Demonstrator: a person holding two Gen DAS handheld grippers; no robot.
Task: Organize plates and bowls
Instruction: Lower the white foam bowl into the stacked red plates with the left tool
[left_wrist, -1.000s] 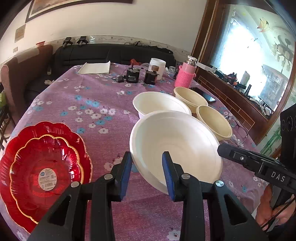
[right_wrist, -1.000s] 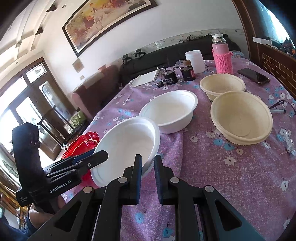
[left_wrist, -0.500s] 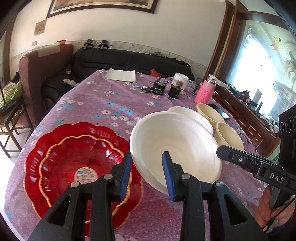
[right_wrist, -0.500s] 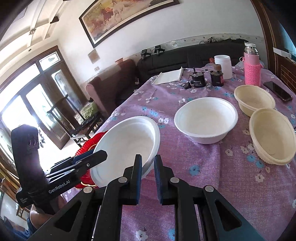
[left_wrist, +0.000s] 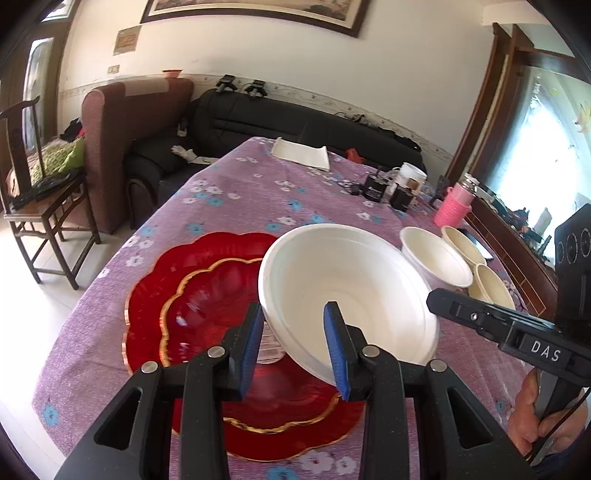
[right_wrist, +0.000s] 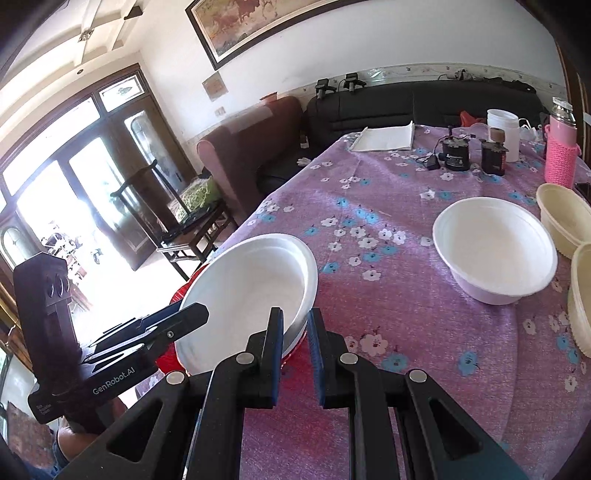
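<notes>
The white bowl (left_wrist: 347, 295) is held tilted above the red plates (left_wrist: 207, 306), at 3 o'clock of their centre. Its rim is clamped by the left gripper (left_wrist: 293, 345) and the right gripper (right_wrist: 295, 356). It is judged light, stiff, slightly crushable; the rim gives the best hold.

Two hand-held grippers: the left hand-held gripper (left_wrist: 293, 325) and the right hand-held gripper (right_wrist: 295, 332). Two white bowls: the held white bowl (left_wrist: 347, 288) and the resting white bowl (right_wrist: 495, 247) on the surface (right_wrist: 388, 177). Two cream bowls (left_wrist: 493, 282). Two red scalloped plates (left_wrist: 207, 295), stacked. One pink bottle (right_wrist: 561, 155). Two small black devices (right_wrist: 456, 155), at twelve o'clock.
</notes>
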